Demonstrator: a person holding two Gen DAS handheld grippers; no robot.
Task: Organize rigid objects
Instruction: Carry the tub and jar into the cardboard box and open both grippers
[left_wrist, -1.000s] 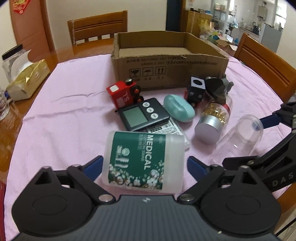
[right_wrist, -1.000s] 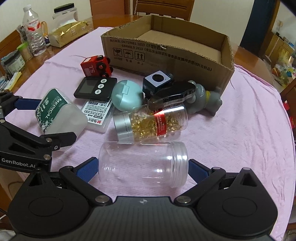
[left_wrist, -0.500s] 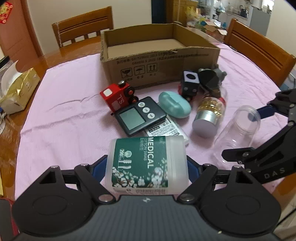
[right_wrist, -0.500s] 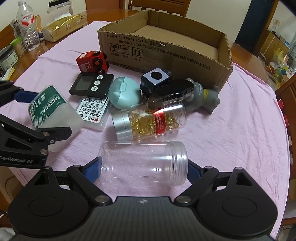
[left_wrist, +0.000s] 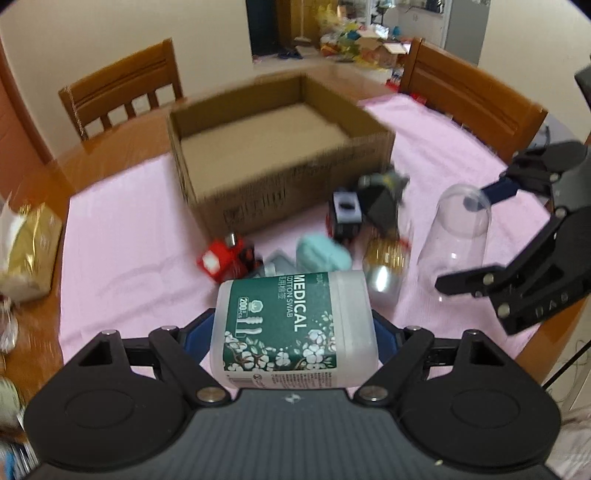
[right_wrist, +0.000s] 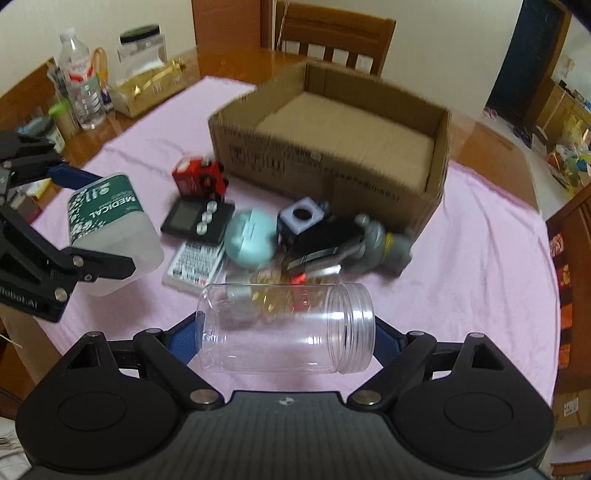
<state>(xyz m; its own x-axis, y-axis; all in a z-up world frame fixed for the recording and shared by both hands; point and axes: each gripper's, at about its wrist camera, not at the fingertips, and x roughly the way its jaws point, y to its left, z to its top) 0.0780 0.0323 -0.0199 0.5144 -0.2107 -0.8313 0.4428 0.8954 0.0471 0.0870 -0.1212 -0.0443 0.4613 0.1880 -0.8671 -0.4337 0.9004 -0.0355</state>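
Observation:
My left gripper (left_wrist: 291, 332) is shut on a cotton swab box (left_wrist: 291, 328) with a green "MEDICAL" label, held above the pink cloth; it also shows in the right wrist view (right_wrist: 110, 229). My right gripper (right_wrist: 286, 330) is shut on a clear empty plastic jar (right_wrist: 284, 328), lifted off the table; the jar also shows in the left wrist view (left_wrist: 458, 229). An open, empty cardboard box (left_wrist: 273, 155) stands behind the pile (right_wrist: 332, 147).
On the cloth lie a red toy truck (right_wrist: 199, 177), a black timer (right_wrist: 199, 219), a mint case (right_wrist: 251, 240), a black-and-white cube (right_wrist: 301, 216), a pill bottle (left_wrist: 384, 266) and a grey toy (right_wrist: 391, 243). Bottles (right_wrist: 81, 85) and a gold pack (right_wrist: 151, 88) stand far left. Chairs surround the table.
Both grippers have closed on their objects and lifted them off the table. The swab box and the jar rose and moved forward toward the cardboard box.

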